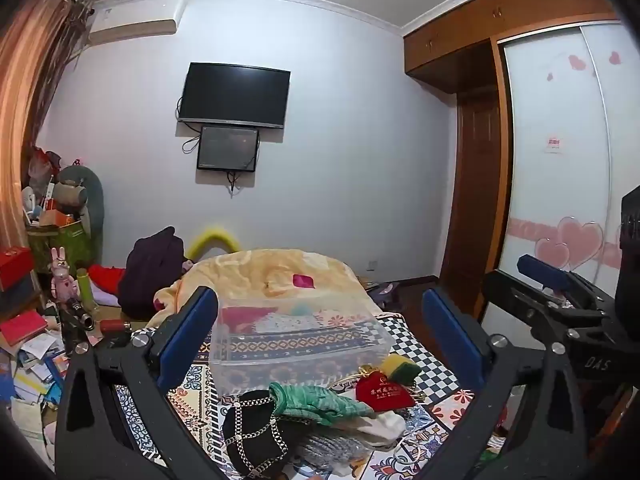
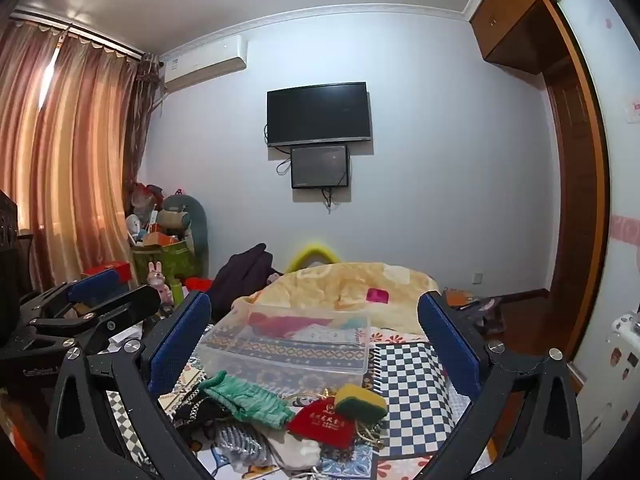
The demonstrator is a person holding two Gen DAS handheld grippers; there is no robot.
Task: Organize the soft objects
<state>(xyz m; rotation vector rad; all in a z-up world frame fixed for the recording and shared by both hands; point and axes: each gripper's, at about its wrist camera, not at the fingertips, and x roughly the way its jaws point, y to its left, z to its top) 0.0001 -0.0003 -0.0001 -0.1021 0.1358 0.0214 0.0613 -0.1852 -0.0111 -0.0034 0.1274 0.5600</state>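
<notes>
Your left gripper (image 1: 320, 332) and right gripper (image 2: 314, 334) both had jaws wide, holding nothing. Soft pile on the bed (image 2: 416, 364): green cloth (image 2: 248, 398), red pouch (image 2: 322, 422), sponge (image 2: 360, 396), just beside the clear bin (image 2: 288, 348).

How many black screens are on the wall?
2. The big TV hangs in the middle of the far wall, and a smaller screen hangs right under it, with cables dangling below. Nothing seems to hide another one.
</notes>
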